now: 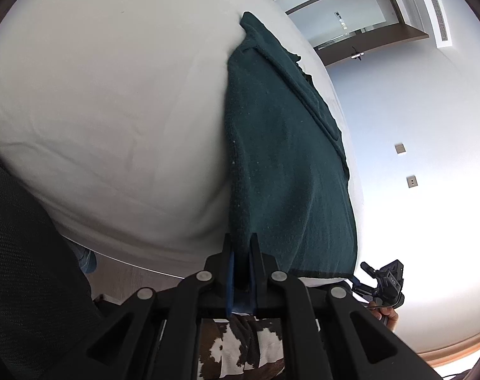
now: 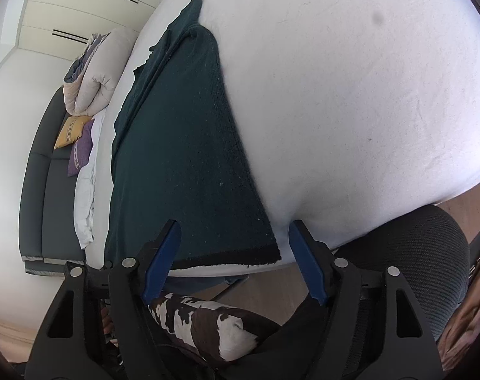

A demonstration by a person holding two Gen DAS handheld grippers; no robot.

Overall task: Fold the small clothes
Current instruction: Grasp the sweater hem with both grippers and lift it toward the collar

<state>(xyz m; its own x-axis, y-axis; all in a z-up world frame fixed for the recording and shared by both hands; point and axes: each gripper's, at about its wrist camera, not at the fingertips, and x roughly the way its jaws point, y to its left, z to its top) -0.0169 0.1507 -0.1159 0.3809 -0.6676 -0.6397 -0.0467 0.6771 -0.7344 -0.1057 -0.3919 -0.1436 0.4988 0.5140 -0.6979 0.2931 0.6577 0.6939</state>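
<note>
Currently the left gripper [image 1: 241, 247] is pinched tight on the near hem of the dark green garment [image 1: 284, 158], fabric clamped between its blue pads [image 1: 230, 272] at 6 o'clock of the left wrist view. Right gripper [image 2: 233, 247] is spread, its jaws straddling the near right corner of the same garment; its pads [image 2: 162, 259] sit apart from the cloth. In the left view the right gripper shows at 4 o'clock, just off the garment's other near corner.

Garment lies flat on the white bed [image 2: 350, 95], near hem along the mattress edge, running away toward 12 o'clock with a folded layer along its far side. Bare sheet is wide open beside it. Beyond: a sofa [image 2: 40, 171] with cushions [image 2: 70, 131] at 9 o'clock in the right view.
</note>
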